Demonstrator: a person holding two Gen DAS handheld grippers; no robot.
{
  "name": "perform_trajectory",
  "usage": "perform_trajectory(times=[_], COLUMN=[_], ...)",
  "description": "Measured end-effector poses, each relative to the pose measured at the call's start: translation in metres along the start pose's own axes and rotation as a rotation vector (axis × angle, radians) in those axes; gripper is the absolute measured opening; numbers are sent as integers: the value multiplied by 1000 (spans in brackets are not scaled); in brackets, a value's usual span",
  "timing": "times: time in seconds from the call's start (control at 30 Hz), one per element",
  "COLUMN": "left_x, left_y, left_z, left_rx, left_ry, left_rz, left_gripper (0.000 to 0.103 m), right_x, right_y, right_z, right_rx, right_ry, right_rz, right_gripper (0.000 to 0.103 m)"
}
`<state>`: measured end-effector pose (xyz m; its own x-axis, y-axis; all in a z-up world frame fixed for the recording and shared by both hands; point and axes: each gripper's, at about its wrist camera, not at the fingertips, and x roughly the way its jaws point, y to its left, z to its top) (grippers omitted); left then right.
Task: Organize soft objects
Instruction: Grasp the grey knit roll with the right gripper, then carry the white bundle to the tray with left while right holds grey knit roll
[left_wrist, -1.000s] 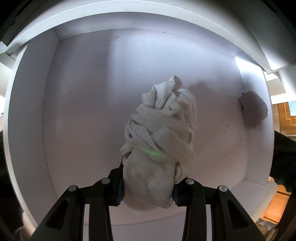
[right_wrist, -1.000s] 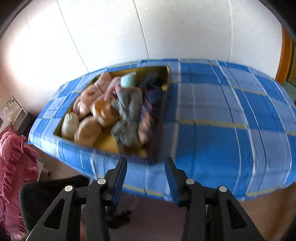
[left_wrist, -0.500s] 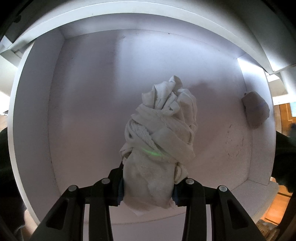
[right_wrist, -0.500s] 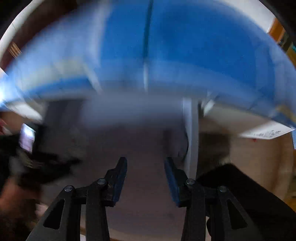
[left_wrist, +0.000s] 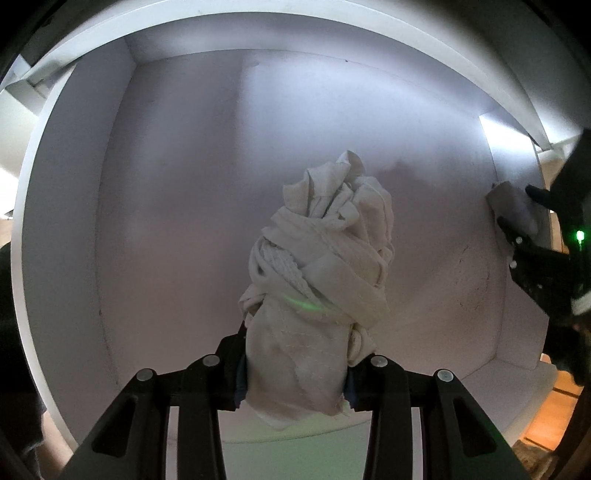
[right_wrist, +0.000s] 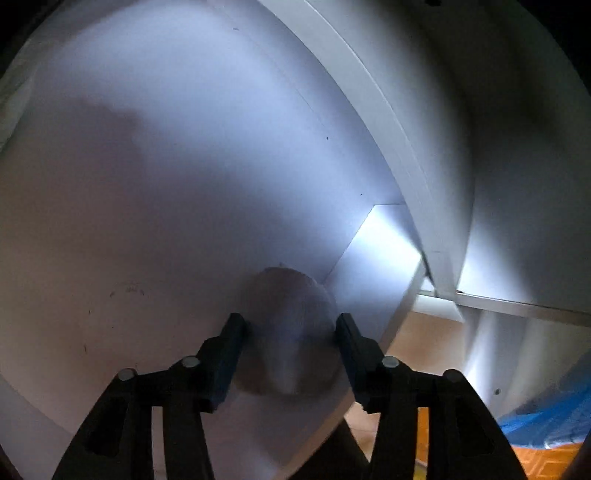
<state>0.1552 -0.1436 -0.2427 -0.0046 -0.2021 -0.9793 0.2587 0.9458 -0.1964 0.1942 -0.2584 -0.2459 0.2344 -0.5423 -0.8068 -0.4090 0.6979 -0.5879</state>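
Having swung off the table: right tongs (right_wrist: 290, 349) wide round grey bundle (right_wrist: 286, 332); left tongs (left_wrist: 293, 363) still clamping white bundle (left_wrist: 321, 280).

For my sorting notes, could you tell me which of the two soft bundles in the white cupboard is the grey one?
The small rounded bundle at the right wall between the right gripper fingers; the left gripper clamps a larger cream knotted bundle.

shelf compartment (left_wrist: 177, 206): white, boxed in by back panel, side walls and top board
shelf floor: scuffed, dark marks near the right wall (left_wrist: 476, 280)
light: bright patch on the right side wall (right_wrist: 384, 240), rest dim and shadowed
room floor (right_wrist: 417, 332): orange-brown, seen past the shelf edge
blue cloth (right_wrist: 554, 413): lower right corner, blurred
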Motion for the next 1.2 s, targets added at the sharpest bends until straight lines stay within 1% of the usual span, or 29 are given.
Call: perform_trajectory(times=[0.1, 0.23, 0.3, 0.33, 0.37, 0.47, 0.53, 0.6, 0.67, 0.8, 0.93, 1.1, 1.2], left_x=[0, -4, -6, -8, -9, -11, -16, -19, -23, -38, -55, -85, -101], left_y=[-5, -2, -1, 0, 0, 1, 2, 3, 3, -3, -9, -11, -12], left_z=[1, 3, 2, 0, 0, -5, -6, -8, -10, -18, -29, -38, -44], left_rx=[24, 33, 30, 31, 34, 47, 49, 50, 62, 107, 172, 231, 268], left_ry=[2, -4, -8, -10, -12, -27, -38, -44, -52, -67, -84, -134, -172], left_rz=[7, 6, 5, 2, 1, -1, -4, -11, -8, -21, -37, -46, -26], left_gripper=[39, 39, 39, 39, 39, 39, 39, 39, 39, 39, 39, 39, 39], right_x=[6, 6, 3, 3, 5, 15, 14, 18, 16, 13, 16, 20, 30], right_y=[-7, -18, -21, -21, -20, -18, -19, -29, -28, -25, -26, -31, -42], right_z=[2, -3, -6, -7, -8, -10, -9, -6, -8, -16, -26, -34, -36], right_rx=[46, 161, 218, 227, 230, 237, 246, 280, 317, 362, 448, 509, 543], right_ry=[31, 105, 104, 105, 114, 152, 160, 170, 175, 184, 218, 258, 276], right_rz=[56, 216, 293, 312, 328, 333, 344, 379, 420, 479, 549, 577, 594], right_gripper=[58, 58, 59, 59, 60, 62, 60, 57, 55, 55, 55, 55, 55])
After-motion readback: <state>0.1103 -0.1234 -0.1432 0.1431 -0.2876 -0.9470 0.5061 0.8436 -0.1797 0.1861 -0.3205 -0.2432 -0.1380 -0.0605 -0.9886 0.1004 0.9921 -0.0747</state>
